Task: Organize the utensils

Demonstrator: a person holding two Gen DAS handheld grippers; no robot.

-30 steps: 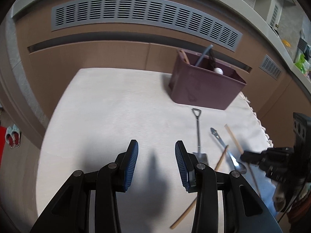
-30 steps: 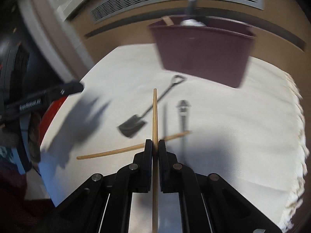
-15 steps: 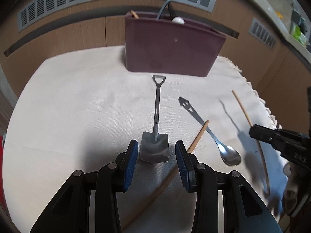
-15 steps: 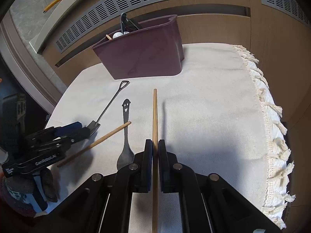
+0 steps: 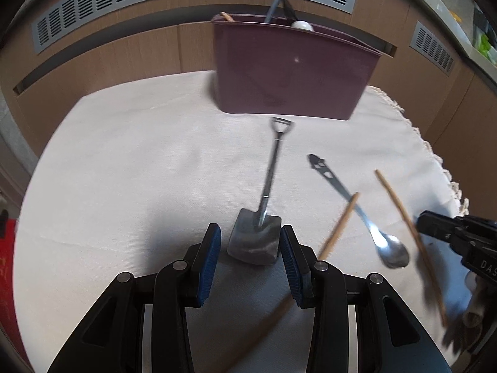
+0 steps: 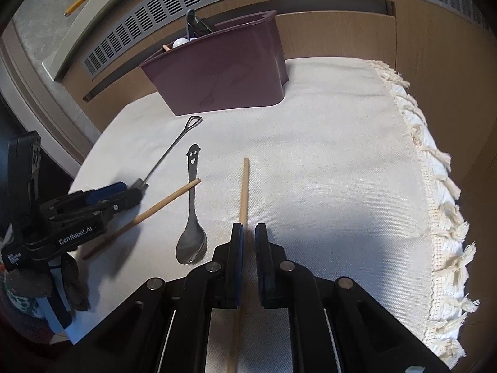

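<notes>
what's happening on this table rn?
A person with two handheld grippers is sorting utensils toward the maroon caddy. The left gripper has open jaws around the shovel-shaped spoon's blade, not clamped. The right gripper's jaws have just been opening, a chopstick between them. A smiley-handled spoon and a second chopstick lie on the cloth.

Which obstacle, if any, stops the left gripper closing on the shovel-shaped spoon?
Probably none: the left gripper has open jaws either side of the shovel-shaped spoon, with nothing between.
</notes>
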